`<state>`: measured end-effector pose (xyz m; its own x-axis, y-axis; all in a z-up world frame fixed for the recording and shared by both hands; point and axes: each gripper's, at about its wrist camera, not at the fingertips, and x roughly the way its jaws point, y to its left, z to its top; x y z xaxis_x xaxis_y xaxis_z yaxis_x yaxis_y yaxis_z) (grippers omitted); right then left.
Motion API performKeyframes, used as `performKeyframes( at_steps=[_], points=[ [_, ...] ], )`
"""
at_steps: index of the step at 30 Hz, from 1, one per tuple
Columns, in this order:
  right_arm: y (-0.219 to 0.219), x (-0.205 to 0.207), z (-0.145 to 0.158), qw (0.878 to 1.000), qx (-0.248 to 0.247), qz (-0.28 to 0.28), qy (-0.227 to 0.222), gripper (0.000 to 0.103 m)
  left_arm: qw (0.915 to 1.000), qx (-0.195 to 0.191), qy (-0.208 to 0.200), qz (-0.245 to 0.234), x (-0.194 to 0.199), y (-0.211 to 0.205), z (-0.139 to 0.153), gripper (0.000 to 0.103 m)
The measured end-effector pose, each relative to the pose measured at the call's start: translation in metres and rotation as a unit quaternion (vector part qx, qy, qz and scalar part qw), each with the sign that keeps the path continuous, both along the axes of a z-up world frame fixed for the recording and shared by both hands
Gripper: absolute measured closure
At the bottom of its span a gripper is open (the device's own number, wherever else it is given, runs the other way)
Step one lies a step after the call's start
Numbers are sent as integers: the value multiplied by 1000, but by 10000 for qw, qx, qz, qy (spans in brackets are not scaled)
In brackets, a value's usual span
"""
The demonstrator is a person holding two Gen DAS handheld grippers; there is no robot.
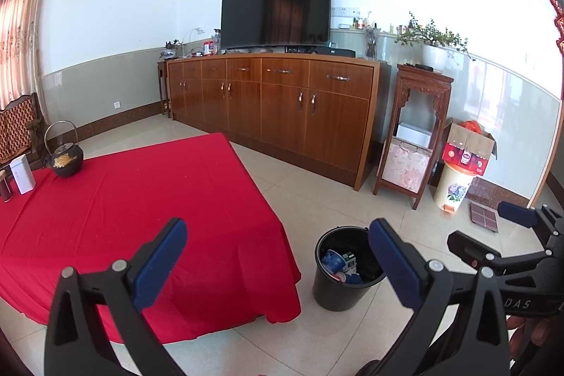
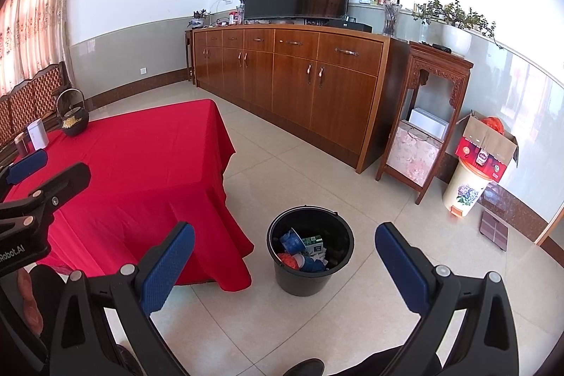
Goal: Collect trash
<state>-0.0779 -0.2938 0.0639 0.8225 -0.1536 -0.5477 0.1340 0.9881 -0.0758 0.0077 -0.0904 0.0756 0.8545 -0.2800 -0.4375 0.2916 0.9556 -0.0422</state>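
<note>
A black bucket (image 2: 310, 251) stands on the tiled floor beside the table's corner; it holds trash: a blue cup, a green carton, orange and white scraps. The same bucket (image 1: 347, 268) shows in the left wrist view, partly behind one blue pad. My left gripper (image 1: 278, 256) is open and empty, held above the red tablecloth (image 1: 141, 210) edge and the floor. My right gripper (image 2: 285, 256) is open and empty too, raised above the bucket. Each gripper appears at the side of the other's view: the right gripper (image 1: 493, 231), the left gripper (image 2: 49, 170).
On the table's far end stand a black kettle (image 1: 65, 157), a white box (image 1: 23, 173) and a dark jar. A long wooden sideboard (image 2: 292, 73) with a TV lines the wall, then a carved stand (image 2: 423, 115), a flowered bin (image 2: 465, 187) under a cardboard box, and a floor scale (image 2: 493, 233). Shoes show at the bottom.
</note>
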Motion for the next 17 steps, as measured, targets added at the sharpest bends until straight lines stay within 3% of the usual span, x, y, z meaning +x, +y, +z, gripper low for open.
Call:
performKeyframes(
  at_steps=[17],
  points=[
    [2, -1, 1, 10000, -84, -41, -7, 0, 9998, 10, 85, -207, 4, -4, -5, 0]
  ],
)
